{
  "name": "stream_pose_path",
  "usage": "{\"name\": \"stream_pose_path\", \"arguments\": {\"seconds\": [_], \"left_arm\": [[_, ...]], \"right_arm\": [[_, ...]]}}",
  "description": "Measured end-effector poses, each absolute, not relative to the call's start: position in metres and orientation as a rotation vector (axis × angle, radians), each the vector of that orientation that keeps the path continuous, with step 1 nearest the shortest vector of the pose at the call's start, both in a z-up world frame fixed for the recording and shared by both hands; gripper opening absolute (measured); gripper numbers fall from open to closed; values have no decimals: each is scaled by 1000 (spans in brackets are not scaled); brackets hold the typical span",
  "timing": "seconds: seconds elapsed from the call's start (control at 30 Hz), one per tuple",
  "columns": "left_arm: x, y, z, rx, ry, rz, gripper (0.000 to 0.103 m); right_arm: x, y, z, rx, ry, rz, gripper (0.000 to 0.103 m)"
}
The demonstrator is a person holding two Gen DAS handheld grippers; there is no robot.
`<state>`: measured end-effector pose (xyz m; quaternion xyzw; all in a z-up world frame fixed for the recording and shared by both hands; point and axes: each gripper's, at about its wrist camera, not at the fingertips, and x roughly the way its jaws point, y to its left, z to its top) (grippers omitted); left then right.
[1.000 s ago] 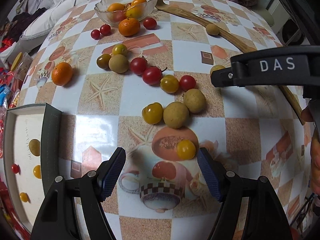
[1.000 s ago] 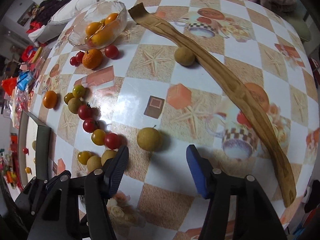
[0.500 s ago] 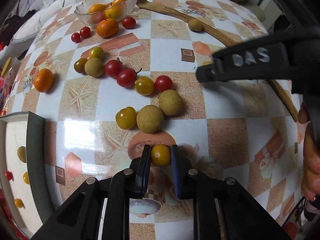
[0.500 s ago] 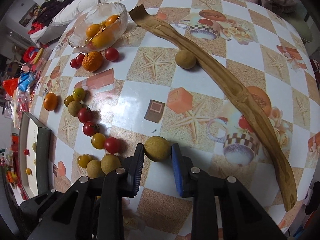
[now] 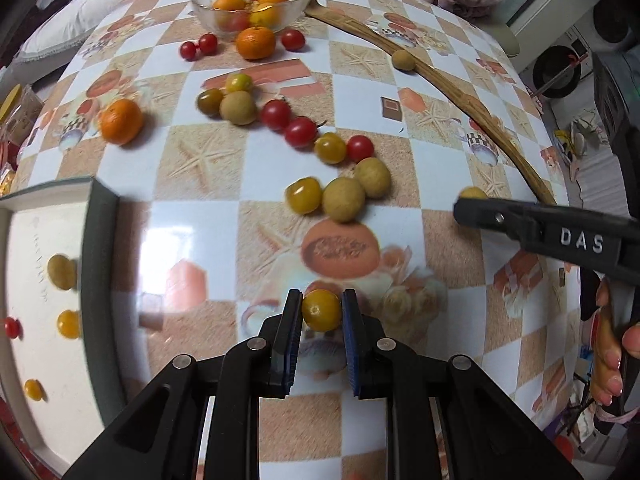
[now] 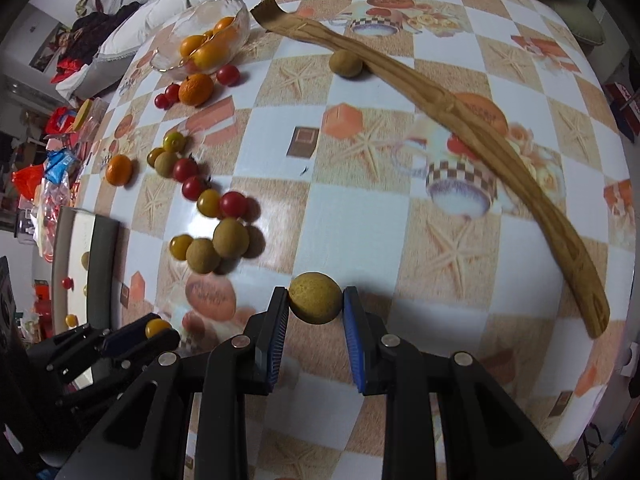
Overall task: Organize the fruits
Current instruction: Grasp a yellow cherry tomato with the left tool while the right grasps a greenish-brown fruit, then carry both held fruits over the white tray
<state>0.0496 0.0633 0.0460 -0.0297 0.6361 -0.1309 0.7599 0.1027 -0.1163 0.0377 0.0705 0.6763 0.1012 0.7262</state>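
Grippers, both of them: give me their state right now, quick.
Left gripper: shut on a small yellow tomato.
Right gripper: shut on a tan round fruit.

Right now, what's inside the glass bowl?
The glass bowl holds orange citrus and something red low against its wall. Fruit beneath the top layer is covered, so no count.

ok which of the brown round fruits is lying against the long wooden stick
The lone brown fruit near the glass bowl end of the wooden stick; the others sit apart from it.
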Motion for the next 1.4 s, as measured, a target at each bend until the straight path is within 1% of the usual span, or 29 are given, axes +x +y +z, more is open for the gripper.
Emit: {"name": "stream_pose_path", "arguments": {"seconds": [0.37,0.63,1.07,1.4], "left_arm": [[23,106,63,-68,1380,-245,21],[2,153,73,-94,1364,-183,21],[-37,258,74,-182,1348,16,21],[-60,333,54,-225,1358,194,21]], "right_arm": [[75,-87,52,130,1511,270,30],[65,-41,64,52,1515,342,30],[53,82,73,-62,1514,545,30],[35,168,62,-154,1539,674,30]]}}
